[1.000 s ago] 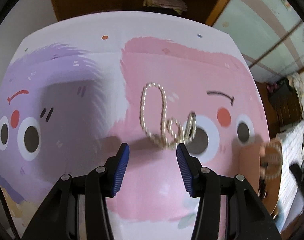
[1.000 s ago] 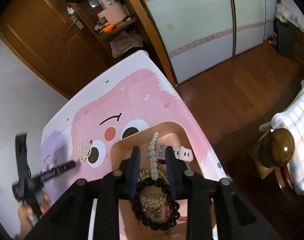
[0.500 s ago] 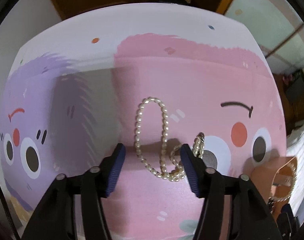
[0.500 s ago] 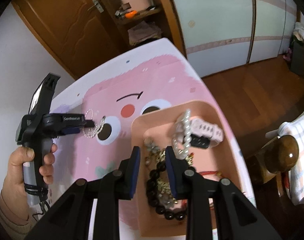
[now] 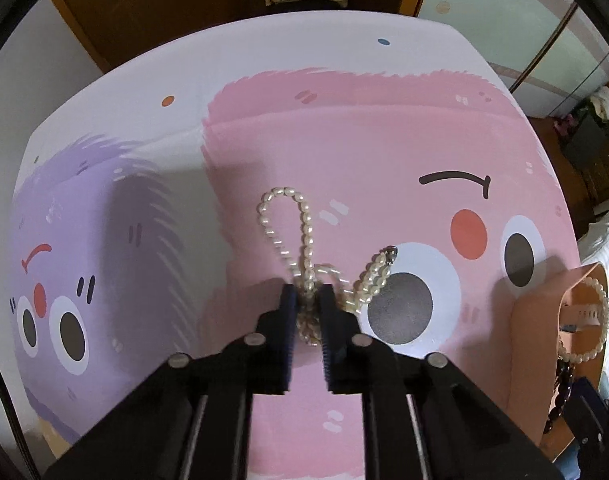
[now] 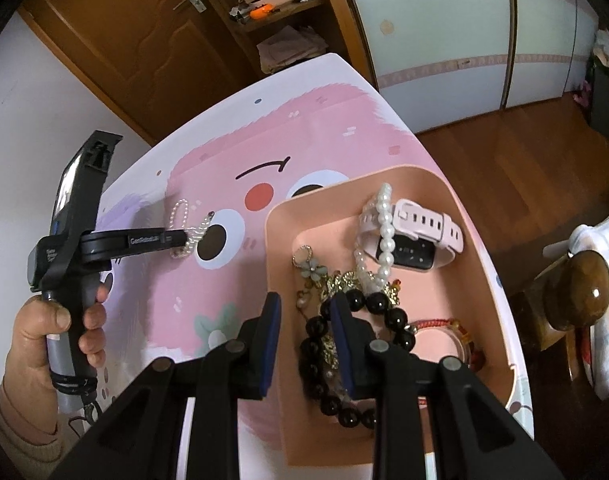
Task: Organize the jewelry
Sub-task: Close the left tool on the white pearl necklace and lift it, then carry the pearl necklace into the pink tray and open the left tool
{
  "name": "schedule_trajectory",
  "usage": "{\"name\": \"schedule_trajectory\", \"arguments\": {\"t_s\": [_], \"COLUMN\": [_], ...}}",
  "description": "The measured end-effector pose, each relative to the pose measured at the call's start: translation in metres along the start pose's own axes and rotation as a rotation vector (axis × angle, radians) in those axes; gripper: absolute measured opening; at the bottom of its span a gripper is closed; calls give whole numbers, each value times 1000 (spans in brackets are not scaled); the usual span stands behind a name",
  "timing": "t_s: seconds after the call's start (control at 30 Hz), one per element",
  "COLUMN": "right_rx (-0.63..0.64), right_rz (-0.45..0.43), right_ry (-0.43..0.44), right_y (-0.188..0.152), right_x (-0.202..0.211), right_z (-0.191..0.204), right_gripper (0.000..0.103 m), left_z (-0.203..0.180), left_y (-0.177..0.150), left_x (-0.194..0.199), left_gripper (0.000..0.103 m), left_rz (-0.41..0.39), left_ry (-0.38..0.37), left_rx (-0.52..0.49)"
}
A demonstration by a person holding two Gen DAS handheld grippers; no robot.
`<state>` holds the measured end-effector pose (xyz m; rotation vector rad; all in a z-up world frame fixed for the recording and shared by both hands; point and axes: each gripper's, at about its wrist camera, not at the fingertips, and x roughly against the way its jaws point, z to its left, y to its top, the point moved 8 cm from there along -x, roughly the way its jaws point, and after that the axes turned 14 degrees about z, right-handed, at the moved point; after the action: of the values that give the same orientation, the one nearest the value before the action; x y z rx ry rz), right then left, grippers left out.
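A small-pearl necklace (image 5: pixel 300 236) lies on the pink cartoon table mat (image 5: pixel 384 128). My left gripper (image 5: pixel 307 300) is shut on its bunched strands; a loop and the clasp end stick out beyond the jaws. It also shows in the right wrist view (image 6: pixel 184 236), with the necklace (image 6: pixel 180 216) at its tip. My right gripper (image 6: pixel 304 304) is open and empty above the near left wall of the peach tray (image 6: pixel 460 208). The tray holds a big-pearl bracelet (image 6: pixel 384 224), a pink watch (image 6: pixel 424 228), a black bead bracelet (image 6: pixel 324 352), gold pieces and a red cord bracelet.
The tray (image 5: pixel 536 344) stands at the table's right edge, with wooden floor (image 6: pixel 524 140) beyond it. A wooden door (image 6: pixel 116 40) and shelves stand behind the table. A bedpost knob (image 6: pixel 576 292) and checked bedding are at the right.
My left gripper has moved forward and shut on the small-pearl necklace, bunching its strands. My right gripper has drawn back a little from the tray and swung left.
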<state>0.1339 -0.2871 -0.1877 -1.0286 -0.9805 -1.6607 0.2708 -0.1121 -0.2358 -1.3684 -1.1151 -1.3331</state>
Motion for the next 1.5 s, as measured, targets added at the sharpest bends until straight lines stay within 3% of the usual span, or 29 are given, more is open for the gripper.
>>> {"name": "schedule_trajectory", "arguments": {"t_s": [0.27, 0.67, 1.03, 1.23, 1.33, 1.5], "right_rx": [21, 29, 18, -20, -47, -92], "right_rz": [1, -48, -89, -106, -111, -135], "right_ry": [-6, 18, 28, 33, 30, 18], "right_y": [-6, -12, -29, -37, -37, -33], "right_x": [1, 27, 57, 72, 78, 93], "right_z": [3, 6, -6, -24, -36, -55], "right_gripper": [26, 26, 26, 26, 26, 26], "left_z": [11, -15, -62, -100, -120, -150], "left_y": [-14, -49, -84, -104, -114, -123], "left_x": [10, 105, 225, 272, 288, 280], "left_gripper": [2, 2, 2, 3, 3, 3], "left_rz": [6, -121, -287, -330, -343, -315], "left_ry": [-155, -279, -355, -412, -428, -460], "left_rx": [75, 20, -97, -184, -232, -287]}}
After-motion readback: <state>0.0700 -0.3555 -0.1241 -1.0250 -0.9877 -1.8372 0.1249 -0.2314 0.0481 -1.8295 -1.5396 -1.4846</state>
